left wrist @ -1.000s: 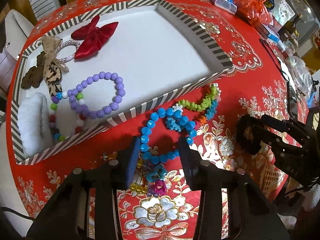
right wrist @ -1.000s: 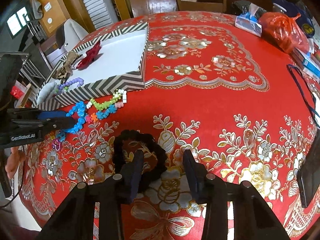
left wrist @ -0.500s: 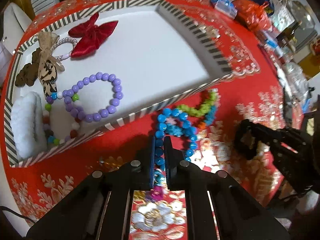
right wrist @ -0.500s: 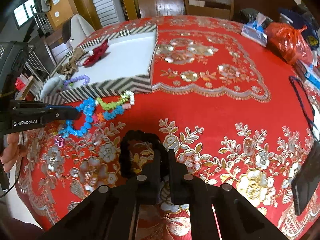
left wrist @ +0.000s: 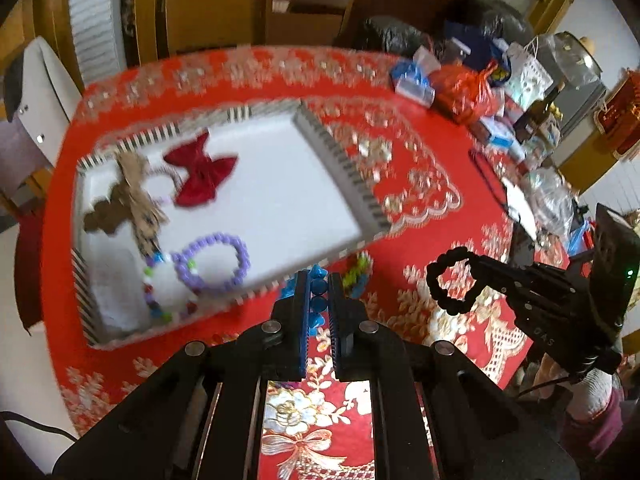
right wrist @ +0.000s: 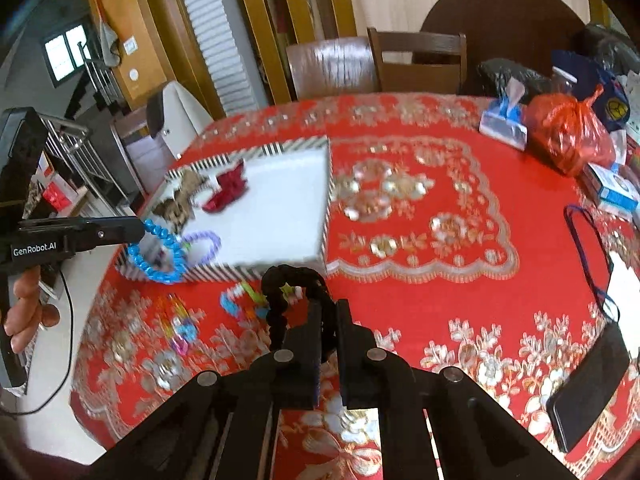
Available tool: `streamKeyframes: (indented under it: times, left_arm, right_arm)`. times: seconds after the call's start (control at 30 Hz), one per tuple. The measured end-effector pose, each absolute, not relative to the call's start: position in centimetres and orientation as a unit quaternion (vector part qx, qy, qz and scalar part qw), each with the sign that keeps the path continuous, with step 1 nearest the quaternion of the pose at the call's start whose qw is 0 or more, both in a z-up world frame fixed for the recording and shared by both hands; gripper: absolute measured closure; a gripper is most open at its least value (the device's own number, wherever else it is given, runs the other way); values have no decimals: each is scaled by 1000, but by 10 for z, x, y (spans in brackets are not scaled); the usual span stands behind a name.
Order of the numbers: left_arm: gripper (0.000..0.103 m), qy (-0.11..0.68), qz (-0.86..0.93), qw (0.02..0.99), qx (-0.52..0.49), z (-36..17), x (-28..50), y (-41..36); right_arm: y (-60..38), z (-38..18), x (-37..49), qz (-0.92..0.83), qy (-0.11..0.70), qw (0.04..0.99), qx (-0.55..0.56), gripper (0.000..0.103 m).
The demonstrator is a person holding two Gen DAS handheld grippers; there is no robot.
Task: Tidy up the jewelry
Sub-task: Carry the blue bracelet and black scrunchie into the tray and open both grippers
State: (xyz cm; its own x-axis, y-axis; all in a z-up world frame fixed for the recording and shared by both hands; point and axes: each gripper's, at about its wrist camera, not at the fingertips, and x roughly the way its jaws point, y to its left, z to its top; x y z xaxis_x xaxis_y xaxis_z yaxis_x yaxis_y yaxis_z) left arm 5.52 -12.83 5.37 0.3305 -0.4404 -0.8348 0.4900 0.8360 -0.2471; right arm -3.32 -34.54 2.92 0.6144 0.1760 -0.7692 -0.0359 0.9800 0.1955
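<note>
So the big red embroidered tablecloth [right wrist: 440, 280] looks much further away in both views than it did a second ago, meaning both hands have lifted off the table; the striped box [left wrist: 344, 184] with the white floor sits centre-left of the left wrist view, and it already holds the red velvet bow [left wrist: 200, 176], the tan and leopard hair ties [left wrist: 132, 200] and the purple bead bracelet [left wrist: 216, 260]; a second back both sets of jaws were standing open around their targets, now both are clamped tight; the left gripper [left wrist: 319, 292] has pinched the blue bead bracelet [right wrist: 158, 252], which dangles as a loop at the left of the right wrist view, right over the box's near corner; the right gripper [right wrist: 329, 320] is closed on the black bead bracelet [left wrist: 452, 284], hanging clear of the cloth at the right of the left wrist view; I'd say both picks worked and the next bit is carrying them over the box and letting go; left on the cloth near the box's front wall are the green and white bead string [right wrist: 256, 292] and the little coloured clips [right wrist: 180, 320], so there's more to tidy.
</note>
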Motion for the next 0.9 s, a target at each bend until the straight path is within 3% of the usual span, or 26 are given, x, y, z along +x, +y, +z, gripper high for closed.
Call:
streamKeyframes:
  times: [0.4,0.9]
  left_arm:
    - [96,478,-251,841,36,85,84,-113]
    - [96,522,-233,821,10,27,139,-162]
  right_arm:
    - [-336,52,13,79,416,902,86,97]
    - [-328,24,122,102,462,878,74,97]
